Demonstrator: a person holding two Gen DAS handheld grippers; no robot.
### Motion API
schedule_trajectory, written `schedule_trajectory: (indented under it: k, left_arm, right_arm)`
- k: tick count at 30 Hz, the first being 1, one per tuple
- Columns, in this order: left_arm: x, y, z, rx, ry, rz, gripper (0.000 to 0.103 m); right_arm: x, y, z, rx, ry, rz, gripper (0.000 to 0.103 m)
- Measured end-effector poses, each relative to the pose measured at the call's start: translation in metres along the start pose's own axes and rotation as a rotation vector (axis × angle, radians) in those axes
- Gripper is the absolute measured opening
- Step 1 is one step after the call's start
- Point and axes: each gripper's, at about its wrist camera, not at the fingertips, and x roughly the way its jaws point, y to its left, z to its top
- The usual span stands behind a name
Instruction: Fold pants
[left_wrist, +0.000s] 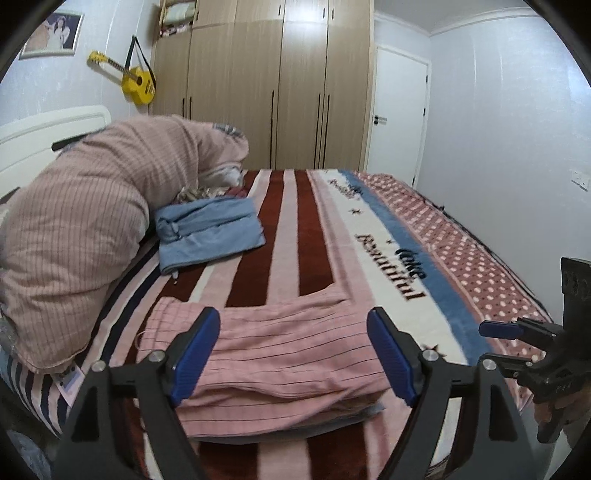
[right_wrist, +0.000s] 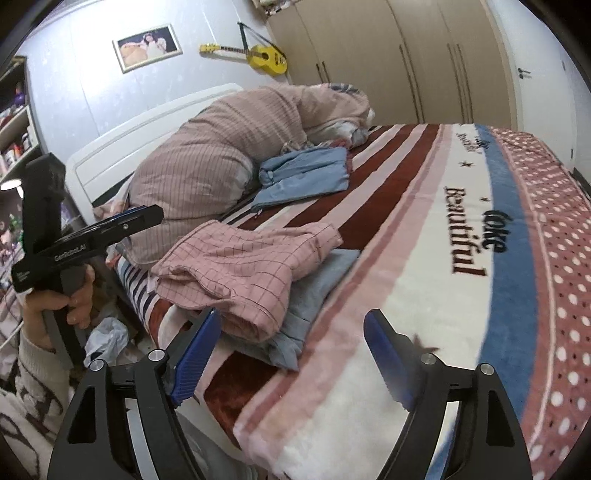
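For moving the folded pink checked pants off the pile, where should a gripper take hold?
Grip the pink pants at the thick rolled fold facing the bed's near edge, coming in low from that edge. The layers bunch there, so one pinch catches them all; the far end lies thin and flat on the blue garment beneath.
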Motion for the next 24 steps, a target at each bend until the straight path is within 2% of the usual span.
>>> schedule_trajectory:
  k: [5,7,12,15,17,24]
  left_arm:
    - [-0.018,-0.043,-0.003,0.016,-0.077,0.003,0.085]
    - [-0.025,-0.061,-0.005,0.021,-0.120,0.008,0.085]
    - [-0.037,-0.101,-0.015,0.010,-0.229,0.047,0.093]
    - [-0.039,-0.122,-0.023,0.001,-0.277,0.077,0.095]
    - [-0.038,-0.133,-0.028,-0.004,-0.289,0.096,0.101]
    - [-0.038,-0.154,-0.041,-0.023,-0.298,0.100,0.101]
  right_arm:
    - [-0.040,-0.011,-0.007,-0.012,-0.075,-0.075,0.088]
    - [-0.055,-0.015,-0.010,-0.022,-0.102,-0.116,0.095]
    - [-0.091,-0.021,-0.023,-0.088,-0.187,-0.247,0.097]
    - [-0.110,-0.022,-0.034,-0.128,-0.251,-0.326,0.102]
    - [-0.120,-0.024,-0.041,-0.143,-0.294,-0.381,0.102]
    - [-0.151,-0.029,-0.057,-0.151,-0.409,-0.474,0.102]
